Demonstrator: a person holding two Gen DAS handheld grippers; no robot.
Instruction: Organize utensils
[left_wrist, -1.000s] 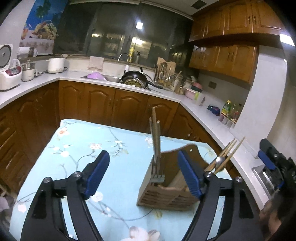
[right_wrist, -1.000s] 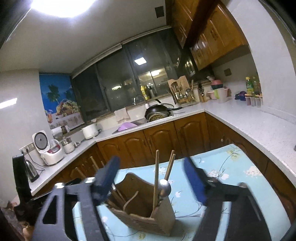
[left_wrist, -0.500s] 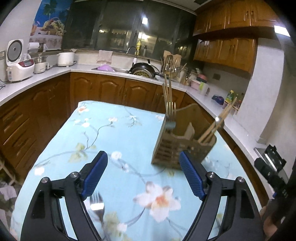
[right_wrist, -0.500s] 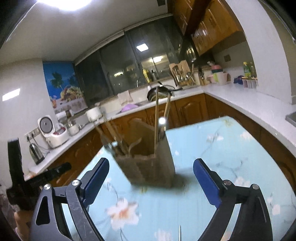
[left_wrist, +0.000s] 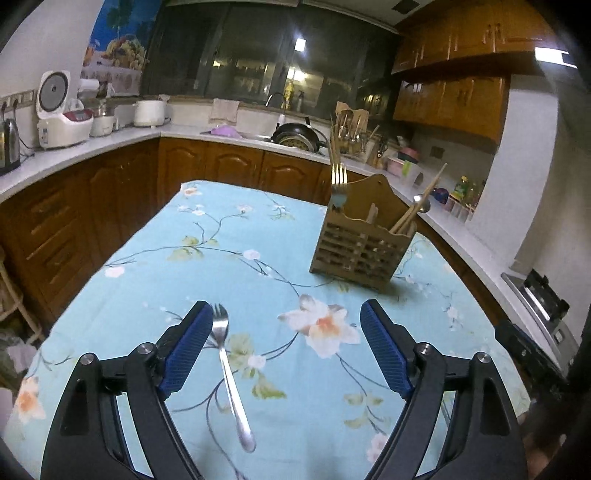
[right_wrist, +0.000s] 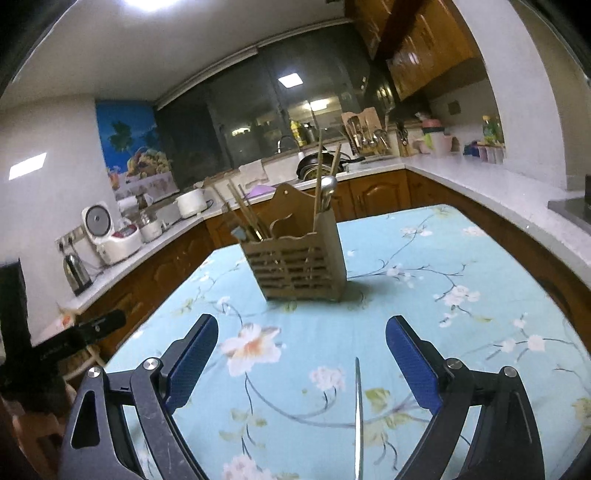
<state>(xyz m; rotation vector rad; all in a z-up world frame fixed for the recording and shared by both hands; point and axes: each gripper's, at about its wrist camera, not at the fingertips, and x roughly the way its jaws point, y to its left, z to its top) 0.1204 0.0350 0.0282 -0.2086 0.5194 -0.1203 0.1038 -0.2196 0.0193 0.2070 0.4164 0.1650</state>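
Observation:
A wooden slatted utensil holder (left_wrist: 364, 245) stands on the blue floral tablecloth (left_wrist: 258, 258), holding a fork, chopsticks and a spoon; it also shows in the right wrist view (right_wrist: 299, 254). A loose metal fork (left_wrist: 229, 373) lies on the cloth between the jaws of my open, empty left gripper (left_wrist: 286, 350), close to its left finger. A thin metal utensil (right_wrist: 357, 417), seen edge-on, lies between the jaws of my open, empty right gripper (right_wrist: 301, 362). Both grippers are well short of the holder.
Wooden cabinets and a white counter (left_wrist: 110, 136) wrap around the table, carrying a rice cooker (left_wrist: 62, 110), a kettle (right_wrist: 75, 273), a pan (left_wrist: 295, 134) and a knife rack. The other gripper shows at the left edge of the right wrist view (right_wrist: 74, 339).
Both grippers have pulled back from the utensil holder and tilted down toward the table. The loose fork and the thin utensil have come into view between their jaws.

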